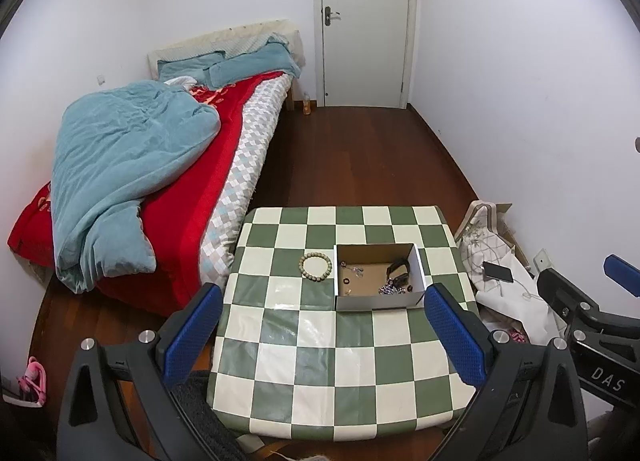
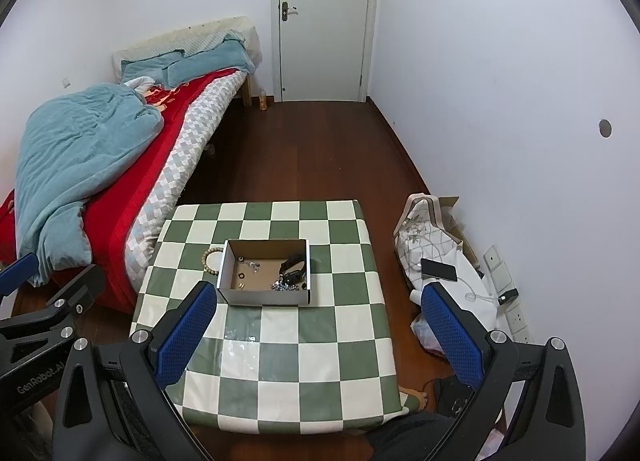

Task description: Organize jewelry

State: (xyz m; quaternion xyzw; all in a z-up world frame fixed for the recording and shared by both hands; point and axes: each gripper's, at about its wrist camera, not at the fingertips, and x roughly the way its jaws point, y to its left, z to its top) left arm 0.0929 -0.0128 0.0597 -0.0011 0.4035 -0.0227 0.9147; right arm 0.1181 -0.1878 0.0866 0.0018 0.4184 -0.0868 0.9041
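Note:
A white cardboard box [image 1: 378, 299] stands on the green-and-white checkered table [image 1: 320, 361]; it also shows in the right wrist view [image 2: 264, 297]. Inside lie a dark bracelet [image 1: 399, 269], a beaded sparkly piece [image 1: 390, 290] and small rings. A pale bead bracelet [image 1: 317, 267] lies on the table left of the box, partly hidden behind the box in the right wrist view [image 2: 210, 259]. My left gripper [image 1: 324, 337] is open and empty, held above the table's near half. My right gripper [image 2: 320, 333] is open and empty, also above the near half.
A bed [image 1: 160, 165] with a teal duvet and red blanket stands left of the table. A pile of cloth and bags with a phone [image 2: 438, 270] lies on the floor at the right by the wall. A closed door [image 1: 364, 21] is at the back.

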